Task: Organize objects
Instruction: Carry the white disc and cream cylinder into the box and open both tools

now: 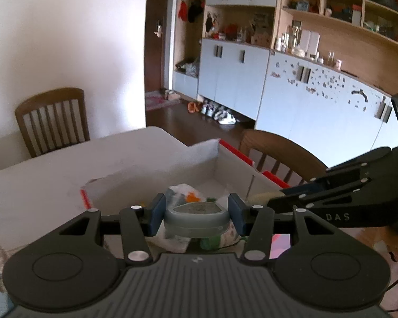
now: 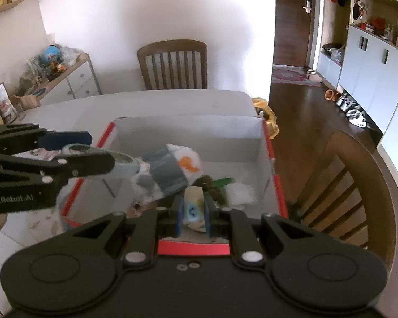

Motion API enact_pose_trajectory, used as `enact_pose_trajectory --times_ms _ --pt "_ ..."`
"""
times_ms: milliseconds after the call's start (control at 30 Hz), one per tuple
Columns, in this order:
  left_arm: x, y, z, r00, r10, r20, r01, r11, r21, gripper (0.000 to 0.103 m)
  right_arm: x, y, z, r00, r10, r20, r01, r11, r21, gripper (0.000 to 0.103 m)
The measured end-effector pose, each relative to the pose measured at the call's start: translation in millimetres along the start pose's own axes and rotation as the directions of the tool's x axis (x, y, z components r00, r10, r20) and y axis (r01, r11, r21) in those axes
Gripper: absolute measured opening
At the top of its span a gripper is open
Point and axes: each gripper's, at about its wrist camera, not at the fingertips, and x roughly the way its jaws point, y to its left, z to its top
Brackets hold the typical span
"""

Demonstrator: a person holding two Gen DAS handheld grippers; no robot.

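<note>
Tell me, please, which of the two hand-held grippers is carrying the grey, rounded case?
The left hand-held gripper carries the grey case, wide between its blue pads. The right hand-held gripper instead pinches a slim, pale card-like item.

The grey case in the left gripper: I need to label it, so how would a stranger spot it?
On the white table stands an open red-edged cardboard box of toys. Above its near left side, the left gripper clamps the grey case: rounded, hard-shelled and held aloft, unlike the soft toys below.
</note>
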Motion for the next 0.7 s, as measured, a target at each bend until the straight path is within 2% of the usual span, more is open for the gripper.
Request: enact_pose_trajectory --times_ms 167,367,533,700 --pt "25.8 -7.2 -0.6 0.999 -0.009 -0.035 0.009 1.0 0.0 0.05 16.8 -18.1 2.1 1.0 -0.016 -0.024 0.016 1.0 -0.004 0.014" --pt "55.1 -2.0 1.4 0.997 -0.011 -0.077 0.008 0.999 -0.044 0.05 43.8 -28.1 7.7 0.998 -0.012 -0.063 0.009 0.999 -0.05 0.014" --pt "76.2 -3.6 6.0 0.996 -0.001 -0.094 -0.001 1.0 -0.029 0.05 68.4 -34.7 11.1 0.995 -0.025 -0.099 0.017 0.997 -0.08 0.014" --pt "94.3 -4.2 2.6 0.99 0.009 -0.144 -0.011 1.0 -0.014 0.05 83.6 -32.9 7.0 0.991 -0.024 -0.132 0.007 0.991 -0.13 0.014"
